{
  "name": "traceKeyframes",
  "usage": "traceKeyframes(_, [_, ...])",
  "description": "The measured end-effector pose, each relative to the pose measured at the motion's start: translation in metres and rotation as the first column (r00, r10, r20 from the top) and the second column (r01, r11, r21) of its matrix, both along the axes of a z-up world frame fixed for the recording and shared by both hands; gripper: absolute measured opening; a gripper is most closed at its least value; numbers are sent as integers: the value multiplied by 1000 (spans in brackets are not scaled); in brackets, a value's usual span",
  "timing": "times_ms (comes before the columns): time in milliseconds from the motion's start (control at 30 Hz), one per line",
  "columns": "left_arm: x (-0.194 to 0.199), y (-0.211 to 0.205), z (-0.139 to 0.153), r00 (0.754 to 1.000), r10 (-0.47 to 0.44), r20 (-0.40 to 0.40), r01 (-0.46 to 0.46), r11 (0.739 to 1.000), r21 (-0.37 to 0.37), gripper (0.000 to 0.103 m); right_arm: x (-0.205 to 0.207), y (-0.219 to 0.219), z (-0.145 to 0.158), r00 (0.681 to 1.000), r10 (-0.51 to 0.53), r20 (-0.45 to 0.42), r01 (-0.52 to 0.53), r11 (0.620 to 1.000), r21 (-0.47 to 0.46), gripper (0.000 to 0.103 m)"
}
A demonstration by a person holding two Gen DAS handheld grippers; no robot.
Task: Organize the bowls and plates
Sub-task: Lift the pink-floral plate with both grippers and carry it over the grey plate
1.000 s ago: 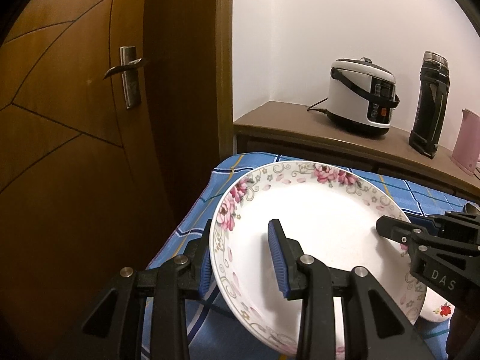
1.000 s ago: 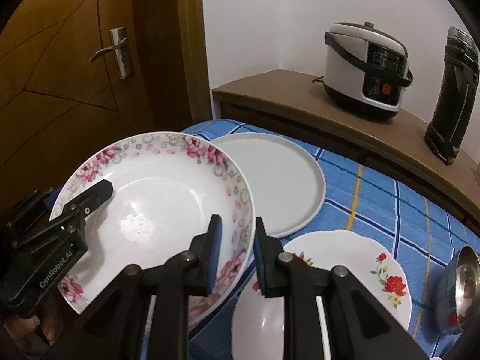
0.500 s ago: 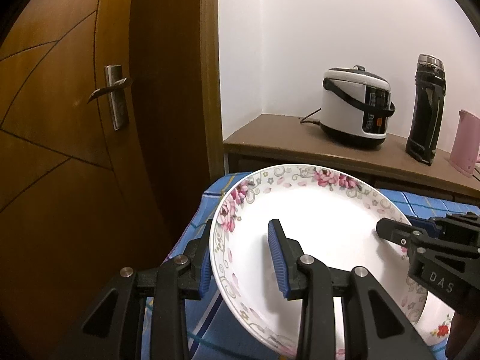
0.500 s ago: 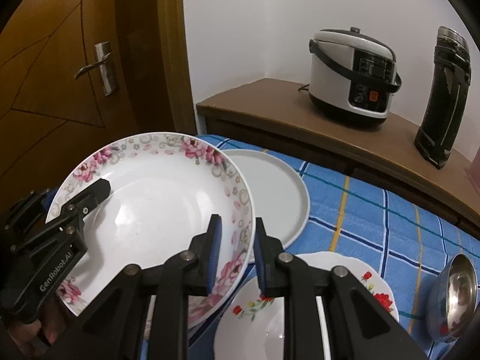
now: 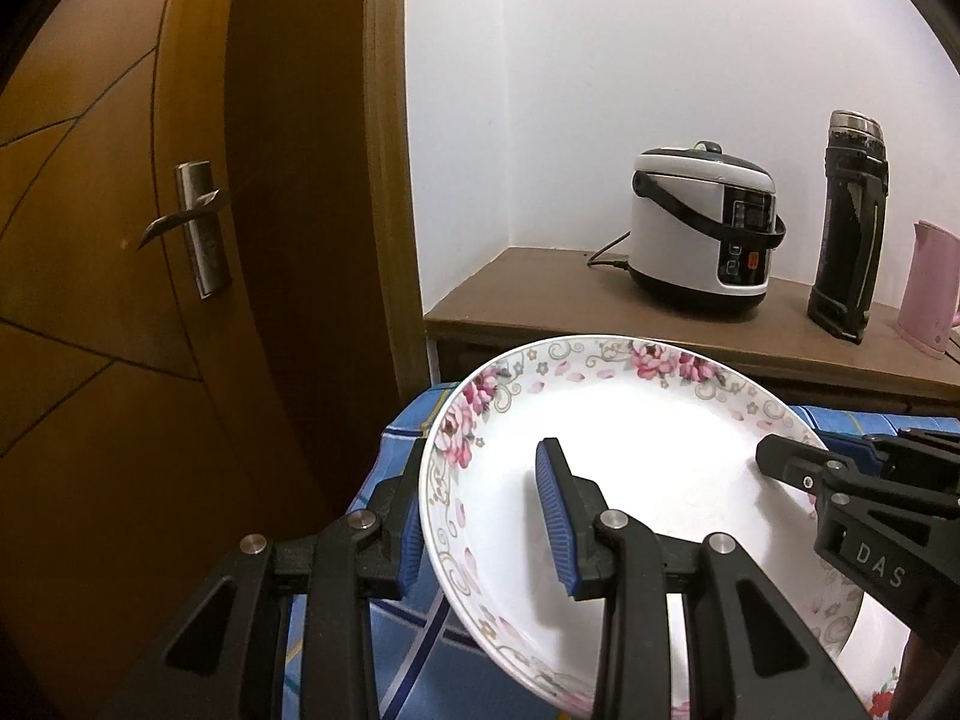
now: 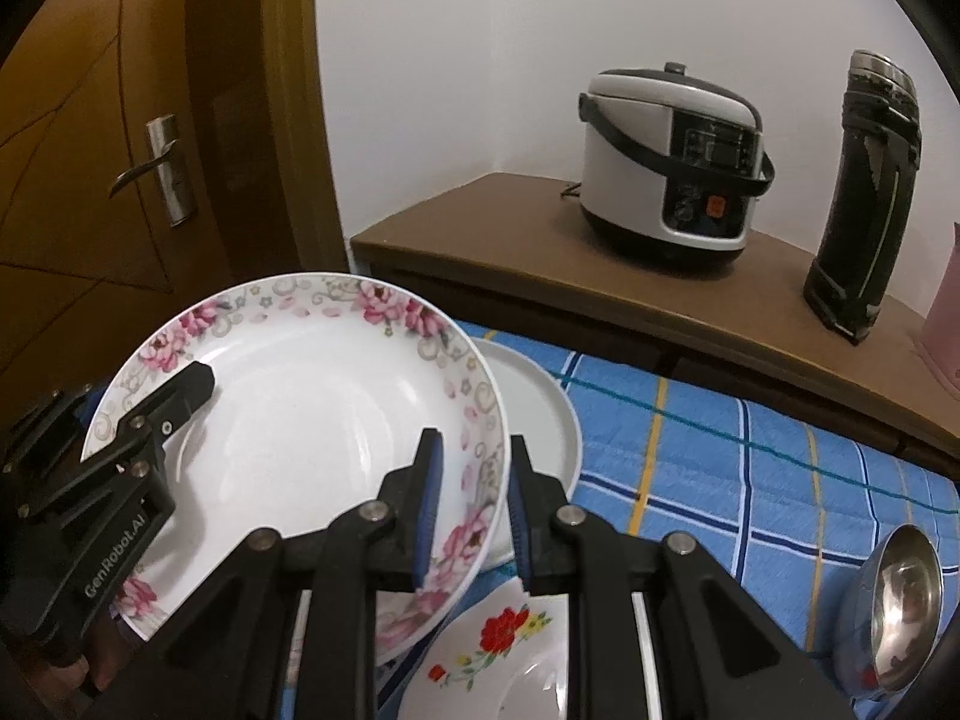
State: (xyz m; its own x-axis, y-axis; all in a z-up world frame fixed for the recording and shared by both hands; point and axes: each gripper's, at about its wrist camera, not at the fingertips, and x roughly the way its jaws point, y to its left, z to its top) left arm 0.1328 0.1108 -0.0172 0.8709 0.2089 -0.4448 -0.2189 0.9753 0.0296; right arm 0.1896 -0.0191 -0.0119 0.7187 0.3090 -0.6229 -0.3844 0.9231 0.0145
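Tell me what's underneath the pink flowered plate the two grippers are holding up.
In the right wrist view, the pink flowered plate overlaps a plain white plate and a red-flower plate on the blue checked cloth. Only their exposed edges show; anything else beneath it is hidden.

Pink kettle [image 5: 933,294] cut by the right edge; red-flower plate [image 6: 510,648] partly under the tongs; steel bowl [image 6: 900,606] cropped at the right.

Glossy glazed ceramic floral plate [image 6: 312,420], smooth matt white plate [image 6: 540,414], mirror-bright metal bowl [image 6: 900,606], woven checked blue cloth [image 6: 750,468], matt brown wood counter [image 6: 690,300], glossy plastic rice cooker [image 6: 672,162], varnished wood door [image 5: 120,240], brushed metal handle [image 5: 201,228]
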Motion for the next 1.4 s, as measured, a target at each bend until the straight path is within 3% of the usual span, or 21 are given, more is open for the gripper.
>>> traceKeyframes(800, [46,3,-9,999,-33,-44,33,999,0,37,41,-2,-15,996,-77,-41,77,997,-3,20])
traceKeyframes(1400, [73,0,-30,994,-56,-93,57,998,2,37,65,-5,-37,986,-119,-119,117,993,-21,20])
